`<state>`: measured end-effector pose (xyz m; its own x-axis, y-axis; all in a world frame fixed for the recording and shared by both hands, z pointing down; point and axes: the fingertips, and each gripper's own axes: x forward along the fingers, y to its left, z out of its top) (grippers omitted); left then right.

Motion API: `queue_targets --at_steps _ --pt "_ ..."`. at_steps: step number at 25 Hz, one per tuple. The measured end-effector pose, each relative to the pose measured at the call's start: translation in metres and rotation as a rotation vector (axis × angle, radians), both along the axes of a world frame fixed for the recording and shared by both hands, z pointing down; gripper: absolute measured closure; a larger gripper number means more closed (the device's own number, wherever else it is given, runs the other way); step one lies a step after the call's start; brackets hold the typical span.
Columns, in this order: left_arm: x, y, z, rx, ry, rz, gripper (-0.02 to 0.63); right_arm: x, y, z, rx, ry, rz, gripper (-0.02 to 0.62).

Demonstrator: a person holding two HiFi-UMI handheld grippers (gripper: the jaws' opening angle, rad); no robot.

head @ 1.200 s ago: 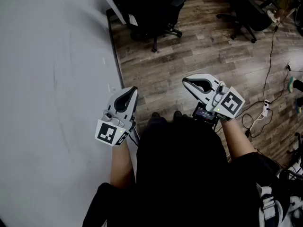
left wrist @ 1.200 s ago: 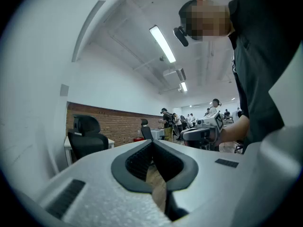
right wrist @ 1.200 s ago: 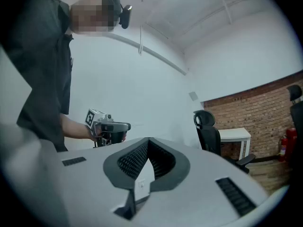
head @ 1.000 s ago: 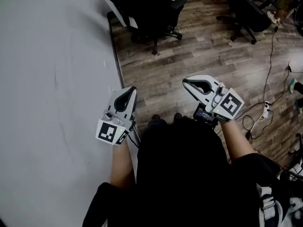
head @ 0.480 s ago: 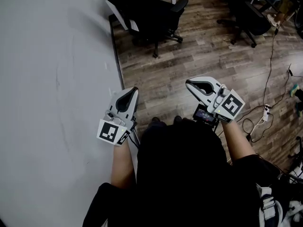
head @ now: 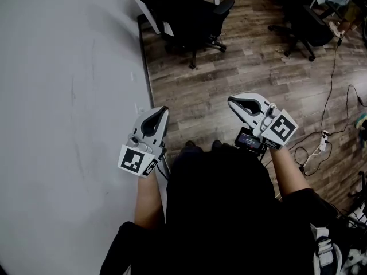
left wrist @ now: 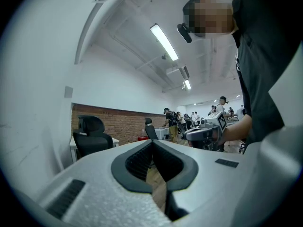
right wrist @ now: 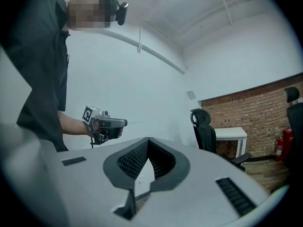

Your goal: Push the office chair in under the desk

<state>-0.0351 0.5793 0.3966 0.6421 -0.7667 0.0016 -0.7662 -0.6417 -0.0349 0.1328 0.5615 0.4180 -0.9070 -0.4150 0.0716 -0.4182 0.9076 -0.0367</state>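
office chair (head: pixel 182 13) stands well ahead of both grippers, beside the wall (head: pixel 57 96), untouched. left gripper (head: pixel 159 112) and right gripper (head: pixel 234 102) both closed, nothing between jaws.

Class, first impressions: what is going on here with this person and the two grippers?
A person stands beside a white wall on a wood floor, holding a gripper in each hand. The left gripper and the right gripper are both shut and empty, pointing level ahead. The black office chair stands further along the wall by a white desk, clear of both grippers. The push has not yet begun.
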Motion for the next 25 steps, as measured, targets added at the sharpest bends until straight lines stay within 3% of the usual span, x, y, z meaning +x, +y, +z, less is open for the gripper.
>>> queue_targets --at_steps 9,14,25 --pt "-0.001 0.005 0.014 -0.028 0.008 -0.006 0.591 -0.004 0.002 -0.001 0.019 -0.03 -0.02 0.589" --pt "0.001 0.001 0.004 -0.007 0.001 0.019 0.591 0.004 -0.004 0.003 0.005 0.007 0.022 0.589" --pt "-0.011 -0.013 0.006 -0.041 -0.008 0.04 0.591 -0.015 -0.009 0.0 -0.005 0.016 0.004 0.589"
